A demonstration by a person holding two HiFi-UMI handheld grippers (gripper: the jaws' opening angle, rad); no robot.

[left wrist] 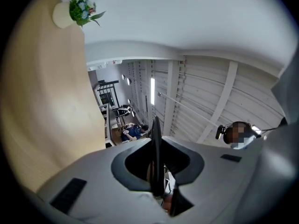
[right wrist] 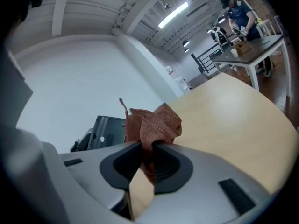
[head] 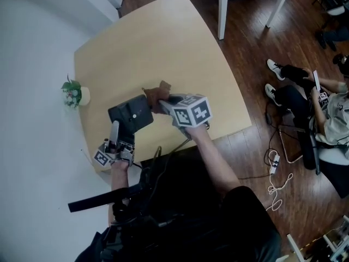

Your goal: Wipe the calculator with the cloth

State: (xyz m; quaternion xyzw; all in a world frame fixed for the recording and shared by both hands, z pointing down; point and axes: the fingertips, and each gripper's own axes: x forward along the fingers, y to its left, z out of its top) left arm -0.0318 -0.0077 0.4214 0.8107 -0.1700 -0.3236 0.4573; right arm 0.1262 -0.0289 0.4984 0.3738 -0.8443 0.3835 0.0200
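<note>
Left gripper [head: 115, 129] is clamped tight on one edge of the black calculator [head: 131, 115], holding it up over the table [head: 163, 42]. Right gripper [head: 163, 105] pinches the bunched brown cloth [head: 158, 93], which sits right against the calculator's far corner.

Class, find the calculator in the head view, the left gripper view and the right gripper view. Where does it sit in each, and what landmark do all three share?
Head view: the calculator is left of centre, beside the cloth.
Left gripper view: lower centre, edge-on between the jaws.
Right gripper view: lower left, behind the cloth.
Shared landmark: the tan table.
</note>
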